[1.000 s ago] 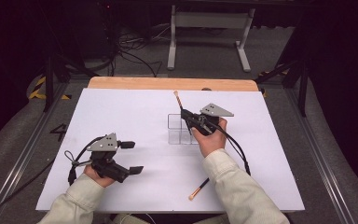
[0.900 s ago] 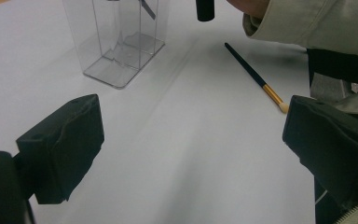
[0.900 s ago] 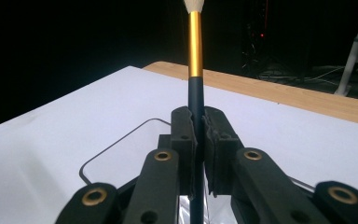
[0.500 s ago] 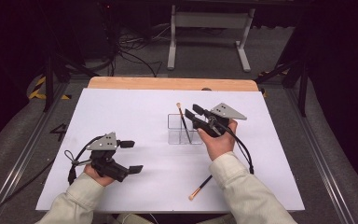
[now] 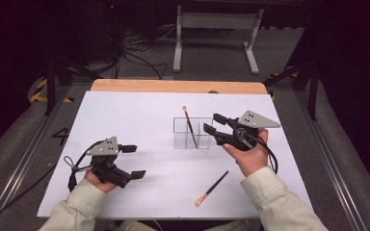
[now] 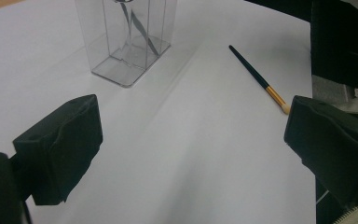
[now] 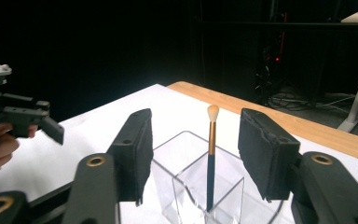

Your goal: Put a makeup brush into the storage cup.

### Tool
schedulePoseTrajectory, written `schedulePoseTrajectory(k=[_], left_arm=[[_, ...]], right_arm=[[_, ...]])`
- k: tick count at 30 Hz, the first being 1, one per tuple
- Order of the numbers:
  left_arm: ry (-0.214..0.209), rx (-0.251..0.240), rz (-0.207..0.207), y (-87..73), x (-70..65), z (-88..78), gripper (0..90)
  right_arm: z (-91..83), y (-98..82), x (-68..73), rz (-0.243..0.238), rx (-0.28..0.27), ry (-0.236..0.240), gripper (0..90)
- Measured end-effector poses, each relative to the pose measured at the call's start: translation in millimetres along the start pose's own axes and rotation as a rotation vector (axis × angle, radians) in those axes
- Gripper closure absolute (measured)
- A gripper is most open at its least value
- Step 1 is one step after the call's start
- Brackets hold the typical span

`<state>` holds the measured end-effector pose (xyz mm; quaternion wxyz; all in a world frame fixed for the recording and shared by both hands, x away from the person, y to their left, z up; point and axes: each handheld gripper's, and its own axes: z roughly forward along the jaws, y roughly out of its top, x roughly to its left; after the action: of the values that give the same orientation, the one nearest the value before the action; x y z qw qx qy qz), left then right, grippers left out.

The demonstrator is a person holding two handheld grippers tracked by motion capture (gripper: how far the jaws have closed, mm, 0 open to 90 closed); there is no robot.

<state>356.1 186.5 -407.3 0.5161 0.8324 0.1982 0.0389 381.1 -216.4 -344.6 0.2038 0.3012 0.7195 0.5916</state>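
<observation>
Beyond the parted jaws, brush [image 7: 210, 154] upright.

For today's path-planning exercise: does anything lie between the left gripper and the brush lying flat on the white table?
Nothing visible does. The left gripper stands open over bare table, and the lying brush is ahead with no object between. The clear holder stands off to one side.

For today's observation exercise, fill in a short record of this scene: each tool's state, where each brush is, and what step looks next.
right tool: jaws just opened, nothing between them, beside the holder
left tool: open, empty, resting low on the white table
clear holder: upright, divided into compartments
standing brush: in the holder, bristles up, leaning
lying brush: flat on the table, near the front edge
likely next step: pick up the lying brush
</observation>
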Motion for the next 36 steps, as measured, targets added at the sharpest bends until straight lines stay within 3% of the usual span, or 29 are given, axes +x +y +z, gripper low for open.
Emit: schedulePoseTrajectory(k=[4, 12, 15, 20, 27, 36], left_arm=[[0.000, -0.001, -0.008, -1.2, 1.7, -1.3, 4.9], [0.007, -0.005, -0.010, -1.0, 2.0, -2.7, 4.8], [0.004, -0.009, -0.010, -1.1, 2.4, -2.8, 4.8], [0.005, -0.009, -0.015, -1.2, 2.1, -3.7, 4.1], [0.014, -0.009, -0.017, -3.4, 0.9, -6.5, 4.0], [0.046, -0.001, -0.037, -10.4, -0.1, -13.8, 4.0]], right_arm=[[-10.2, 5.1, -0.4, -0.032, 0.036, 0.017, 42.2], [-21.6, 9.1, -2.4, -0.030, 0.040, 0.044, 40.1], [-23.0, 9.6, -2.7, -0.038, 0.051, 0.053, 38.3], [-24.6, 11.3, -1.5, -0.065, 0.084, 0.113, 37.7], [-28.0, 14.3, -1.4, -0.113, 0.133, 0.135, 38.3], [-29.6, 13.8, -5.0, -0.141, 0.197, 0.177, 37.5]])
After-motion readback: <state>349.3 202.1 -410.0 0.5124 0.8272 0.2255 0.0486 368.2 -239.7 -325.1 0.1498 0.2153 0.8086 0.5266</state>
